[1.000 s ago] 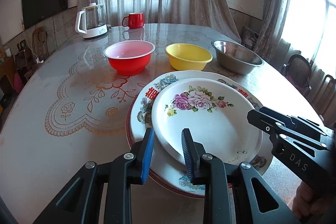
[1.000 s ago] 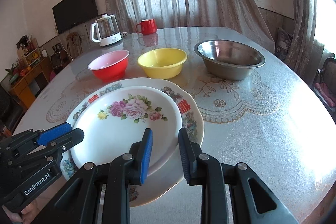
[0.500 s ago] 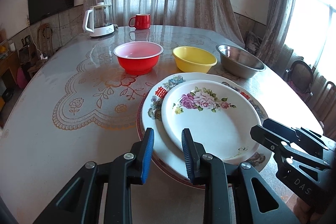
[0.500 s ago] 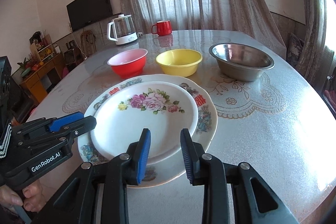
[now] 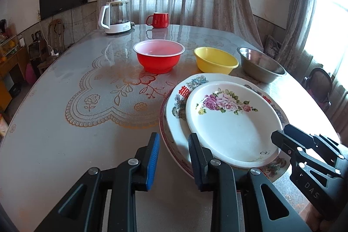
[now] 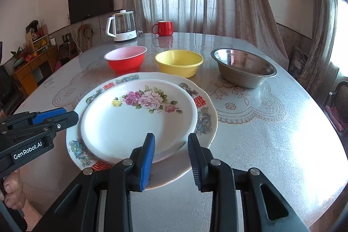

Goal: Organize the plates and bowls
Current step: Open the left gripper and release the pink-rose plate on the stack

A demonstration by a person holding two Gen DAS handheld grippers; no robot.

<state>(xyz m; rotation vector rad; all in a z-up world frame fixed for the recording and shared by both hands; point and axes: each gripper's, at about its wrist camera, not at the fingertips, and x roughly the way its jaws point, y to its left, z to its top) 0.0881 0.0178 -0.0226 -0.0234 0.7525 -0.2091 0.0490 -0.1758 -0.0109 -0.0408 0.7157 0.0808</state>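
My plates point(image 6: 139, 114) sat stacked at the table's point(image 6: 271, 140) near edge, while three bowls point(image 6: 179, 62) beyond remained unstacked. Both my left gripper point(image 5: 174, 153) and right gripper point(image 6: 170, 153) hung open, holding nothing.

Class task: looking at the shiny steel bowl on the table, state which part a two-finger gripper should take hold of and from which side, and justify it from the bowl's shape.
Grip the thin rolled rim of the round stainless-steel bowl, one finger inside and one outside. It stands upright, mouth open, with sloping walls too wide to span. Come from above on its near side, probably with the right gripper, which looks nearer.
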